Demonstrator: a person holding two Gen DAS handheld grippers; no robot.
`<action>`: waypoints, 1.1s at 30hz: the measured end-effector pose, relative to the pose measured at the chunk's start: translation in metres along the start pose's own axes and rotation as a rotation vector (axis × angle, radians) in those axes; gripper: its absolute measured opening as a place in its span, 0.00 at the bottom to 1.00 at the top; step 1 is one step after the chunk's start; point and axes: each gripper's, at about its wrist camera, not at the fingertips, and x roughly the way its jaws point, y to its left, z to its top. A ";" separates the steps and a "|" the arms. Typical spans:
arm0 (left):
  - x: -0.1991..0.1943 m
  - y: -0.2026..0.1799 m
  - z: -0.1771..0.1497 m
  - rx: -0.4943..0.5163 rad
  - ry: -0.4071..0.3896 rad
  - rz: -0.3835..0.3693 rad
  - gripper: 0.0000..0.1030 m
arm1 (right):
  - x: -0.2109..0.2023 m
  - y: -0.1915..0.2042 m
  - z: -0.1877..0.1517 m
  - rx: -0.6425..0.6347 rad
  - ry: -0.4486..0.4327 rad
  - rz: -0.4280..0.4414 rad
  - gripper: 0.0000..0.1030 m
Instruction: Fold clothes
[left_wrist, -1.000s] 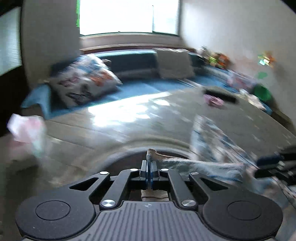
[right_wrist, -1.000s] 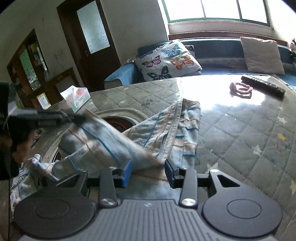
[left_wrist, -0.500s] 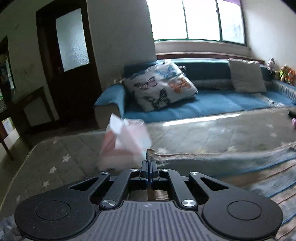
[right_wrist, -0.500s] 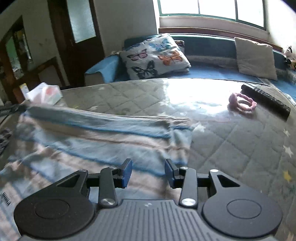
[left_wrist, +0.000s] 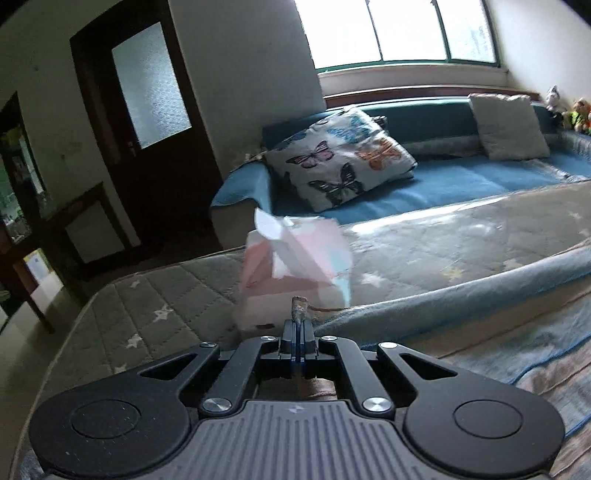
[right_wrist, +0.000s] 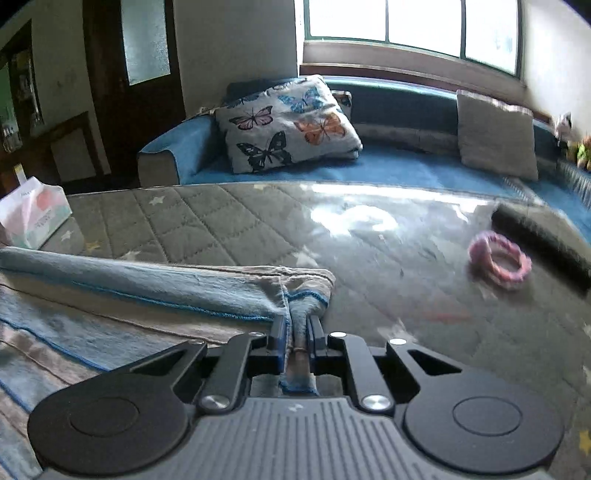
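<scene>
Now both claws are pinching the striped towel (right_wrist: 147, 306): left claw (left_wrist: 297, 330) clamping one corner, right claw (right_wrist: 297, 332) the other; tissue box (left_wrist: 291, 273) just ahead of left.

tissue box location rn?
The tissue box sits on the quilted table cover, dead ahead of the left tool; in the right wrist view it's at far left.

The tissue pack (left_wrist: 291, 266) is blurred and its print unreadable. The dark object (right_wrist: 539, 240) beside the pink ring (right_wrist: 498, 260) is smeared beyond identifying.
</scene>
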 end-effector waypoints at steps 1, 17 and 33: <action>0.003 0.000 -0.001 0.006 0.005 0.008 0.02 | 0.003 0.003 0.001 -0.008 -0.006 -0.008 0.15; -0.051 0.026 -0.035 -0.050 0.128 -0.084 0.12 | -0.066 0.064 -0.035 -0.223 0.080 0.197 0.58; -0.153 0.014 -0.129 -0.006 0.131 -0.123 0.14 | -0.159 0.163 -0.123 -0.486 0.120 0.420 0.70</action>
